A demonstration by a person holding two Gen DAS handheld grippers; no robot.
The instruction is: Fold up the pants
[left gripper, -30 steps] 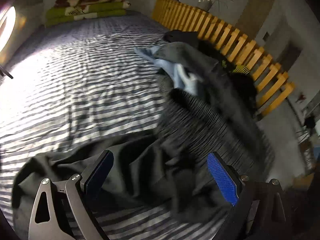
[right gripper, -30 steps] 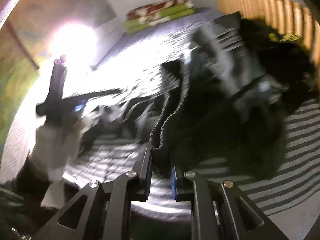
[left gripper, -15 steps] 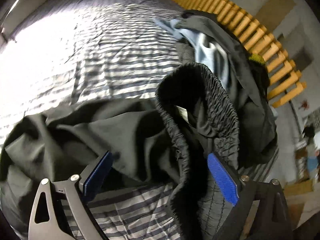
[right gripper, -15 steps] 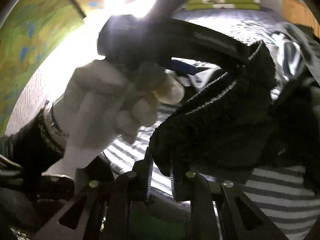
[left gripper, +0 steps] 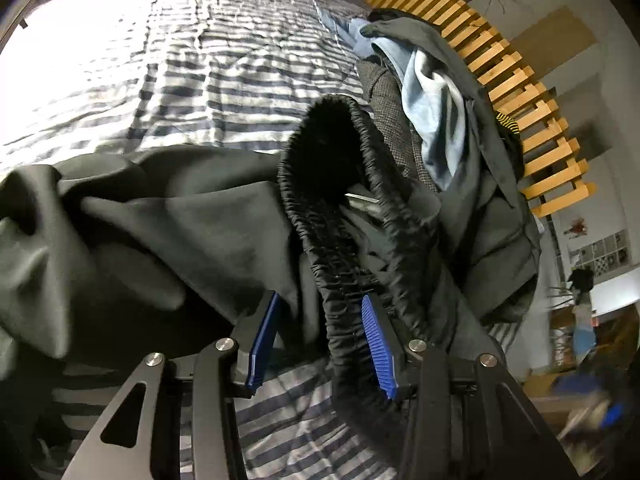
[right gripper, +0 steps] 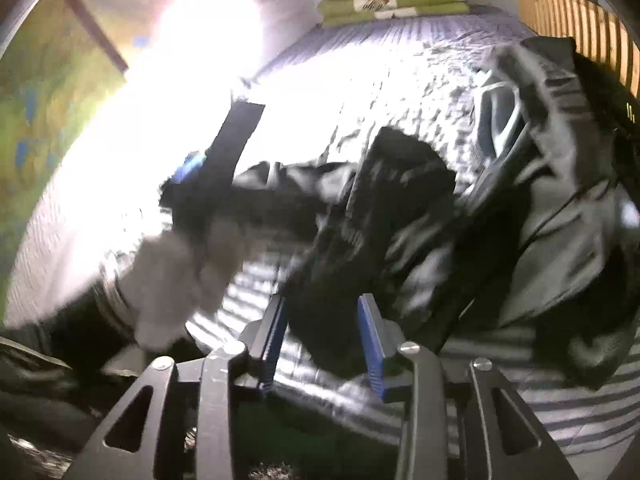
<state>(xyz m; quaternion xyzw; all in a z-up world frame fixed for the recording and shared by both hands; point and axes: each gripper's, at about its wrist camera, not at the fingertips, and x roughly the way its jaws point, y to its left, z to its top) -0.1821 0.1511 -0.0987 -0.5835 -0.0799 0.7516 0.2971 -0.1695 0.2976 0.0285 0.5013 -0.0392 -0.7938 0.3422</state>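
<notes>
Dark pants (left gripper: 140, 240) lie crumpled on the striped bed sheet (left gripper: 200, 80), and their elastic waistband (left gripper: 344, 280) loops up in the middle. My left gripper (left gripper: 320, 298) is closing around the waistband. The band rests against the right pad, and a gap still shows at the left pad. In the blurred right wrist view, my right gripper (right gripper: 323, 299) is opening with the dark waistband (right gripper: 332, 280) loose between its pads. A gloved hand (right gripper: 172, 280) holds the left gripper (right gripper: 224, 168) further left over the pants.
A heap of other clothes (left gripper: 440, 120), light blue and dark grey, lies against the wooden slatted rail (left gripper: 520, 92) on the right. Folded green blankets (right gripper: 392, 0) sit at the far end of the bed. A bright lamp (right gripper: 212, 28) glares at the left.
My left gripper came down onto the waistband and its wide jaws narrowed around it. My right gripper, shut on the waistband before, has parted its jaws.
</notes>
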